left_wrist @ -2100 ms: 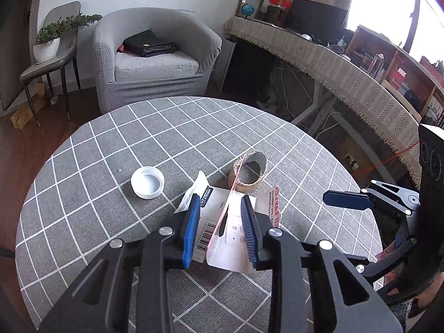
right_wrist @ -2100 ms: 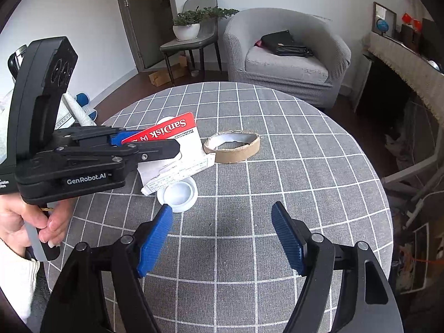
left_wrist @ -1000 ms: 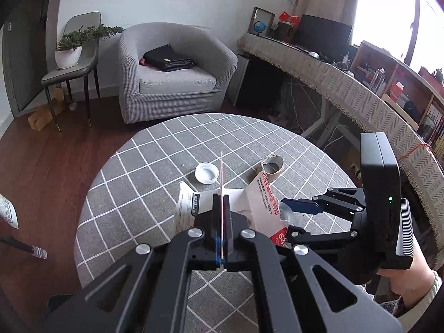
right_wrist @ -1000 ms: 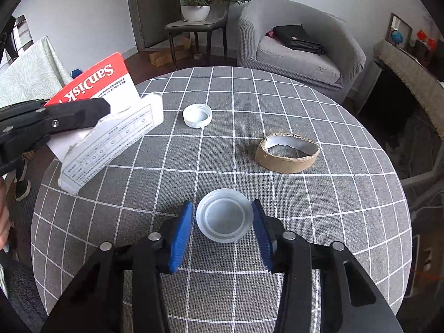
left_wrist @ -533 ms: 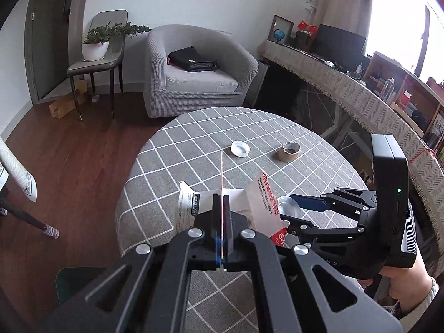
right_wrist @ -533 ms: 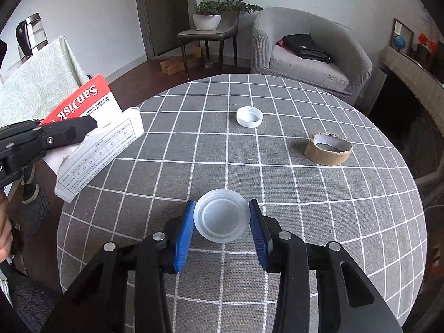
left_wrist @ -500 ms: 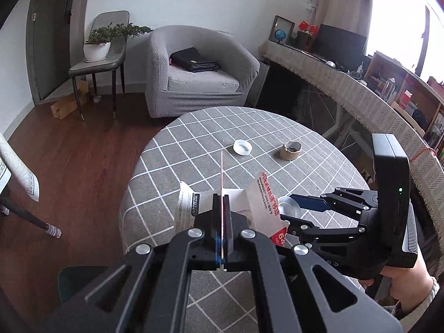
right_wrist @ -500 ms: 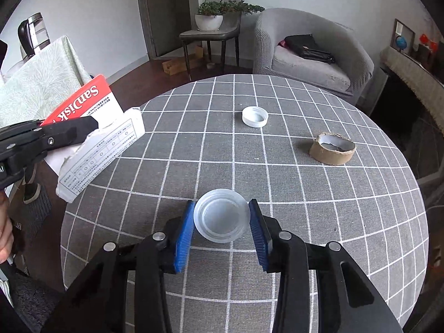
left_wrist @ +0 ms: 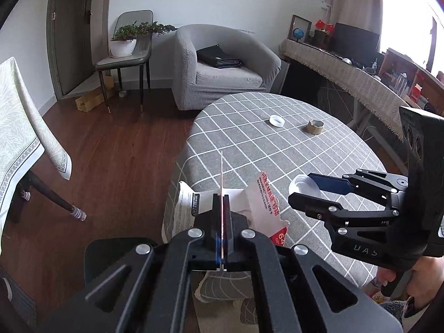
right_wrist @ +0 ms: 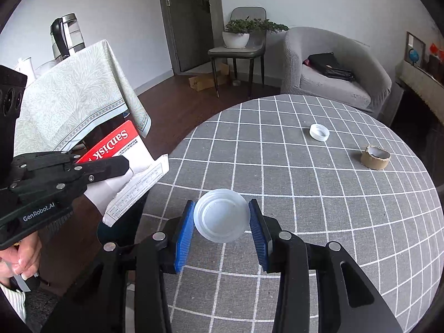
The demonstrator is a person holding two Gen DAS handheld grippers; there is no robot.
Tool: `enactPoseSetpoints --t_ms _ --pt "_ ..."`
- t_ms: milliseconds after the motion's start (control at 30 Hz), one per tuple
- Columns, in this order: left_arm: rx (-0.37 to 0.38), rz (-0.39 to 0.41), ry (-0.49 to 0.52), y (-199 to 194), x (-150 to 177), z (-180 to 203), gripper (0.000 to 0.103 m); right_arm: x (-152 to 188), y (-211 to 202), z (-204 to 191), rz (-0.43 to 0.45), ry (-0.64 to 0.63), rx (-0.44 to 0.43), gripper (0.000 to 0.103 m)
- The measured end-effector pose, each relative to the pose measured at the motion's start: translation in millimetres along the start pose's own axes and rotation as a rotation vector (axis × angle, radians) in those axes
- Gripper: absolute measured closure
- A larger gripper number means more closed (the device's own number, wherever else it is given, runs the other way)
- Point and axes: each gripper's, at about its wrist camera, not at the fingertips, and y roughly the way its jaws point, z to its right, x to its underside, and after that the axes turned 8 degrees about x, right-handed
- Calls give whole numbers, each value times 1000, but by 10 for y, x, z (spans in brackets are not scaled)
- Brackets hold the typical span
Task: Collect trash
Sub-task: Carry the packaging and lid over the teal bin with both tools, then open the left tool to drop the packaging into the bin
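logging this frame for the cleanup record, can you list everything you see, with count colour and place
table: 1, grey cloth with white grid, round, centre
bottle cap: 1, white, on the table, far side
tape roll core: 1, brown cardboard, on the table, right of the cap
plastic lid: 1, clear white, held above the table
torn card packaging: 1, red and white, held off the table's left edge
armchair: 1, grey, behind the table
bag: 1, black, on the armchair seat
potted plant: 1, green in white pot, on a grey chair
kettle: 1, on the cloth-covered side table
left claw: shut on the torn card packaging
right claw: shut on the plastic lid
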Motion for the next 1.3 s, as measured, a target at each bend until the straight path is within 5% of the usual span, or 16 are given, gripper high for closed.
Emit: enactPoseSetpoints --t_ms 767,1300 --pt "-192 -154 -101 -60 747 -1425 101 -379 434 -1203 -1 -77 -138 63" --pt "-202 -312 -182 213 1231 -1980 101 -414 833 -1767 -64 -115 -173 63"
